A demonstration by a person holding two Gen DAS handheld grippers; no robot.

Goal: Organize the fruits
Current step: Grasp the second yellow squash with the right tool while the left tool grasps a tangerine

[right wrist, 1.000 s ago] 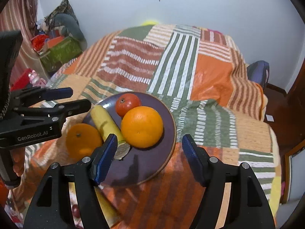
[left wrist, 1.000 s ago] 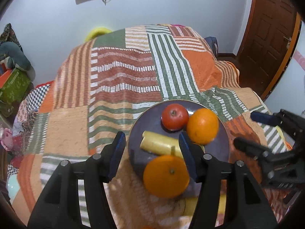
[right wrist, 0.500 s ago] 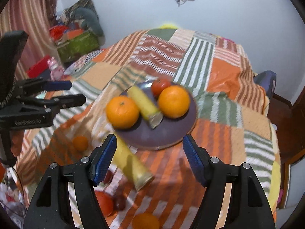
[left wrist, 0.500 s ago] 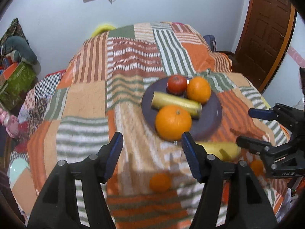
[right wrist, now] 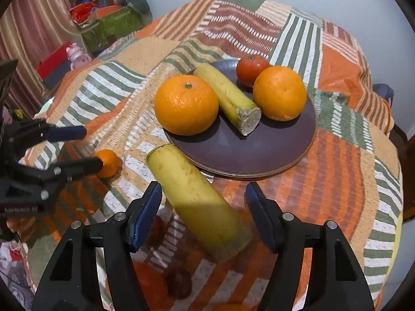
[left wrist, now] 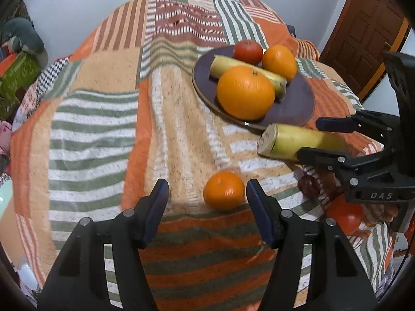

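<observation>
hovering low over the patchwork striped cloth (left wrist: 98, 134) on the desk, the left tool (left wrist: 207, 210) stands about half open with the small orange mandarin (left wrist: 224, 190) between its blue pads, untouched. the right tool (right wrist: 203, 212) is likewise half open, its jaws just narrowing around the loose yellow banana piece (right wrist: 194, 197) lying on the cloth, pads not pressing it yet. at twelve o'clock from that piece sits the round dark purple plate (right wrist: 259, 150), carrying two big oranges (right wrist: 186, 105), a second cut banana piece (right wrist: 228, 98) and a red tomato (right wrist: 251, 68). more red fruit lies blurred by the near edge.
</observation>
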